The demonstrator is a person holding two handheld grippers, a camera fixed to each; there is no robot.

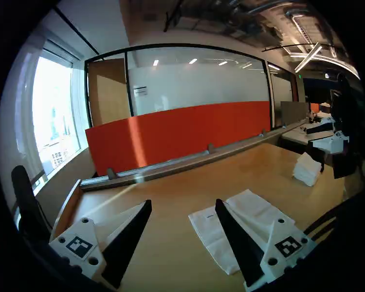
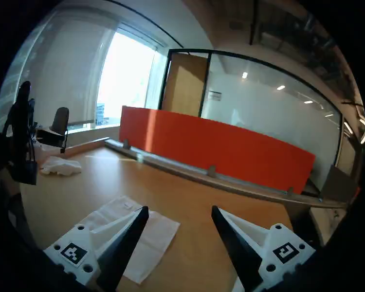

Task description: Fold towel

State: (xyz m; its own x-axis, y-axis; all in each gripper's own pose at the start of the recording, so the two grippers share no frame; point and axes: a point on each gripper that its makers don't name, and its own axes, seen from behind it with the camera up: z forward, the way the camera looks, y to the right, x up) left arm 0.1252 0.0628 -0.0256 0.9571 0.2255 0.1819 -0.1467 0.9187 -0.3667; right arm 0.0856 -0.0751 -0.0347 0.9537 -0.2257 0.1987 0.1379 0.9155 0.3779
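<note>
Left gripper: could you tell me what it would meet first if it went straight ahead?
Likely the orange divider panel at the far edge of the desk; the way there looks free, though depth is unclear.

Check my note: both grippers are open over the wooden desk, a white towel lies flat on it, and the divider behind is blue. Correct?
The divider is orange-red, not blue; the left gripper view shows it. The rest stands: left gripper and right gripper open, white towel flat on the desk.

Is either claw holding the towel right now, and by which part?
Nothing held. Left claw and right claw are both open; the towel lies on the table, ungripped.
</note>
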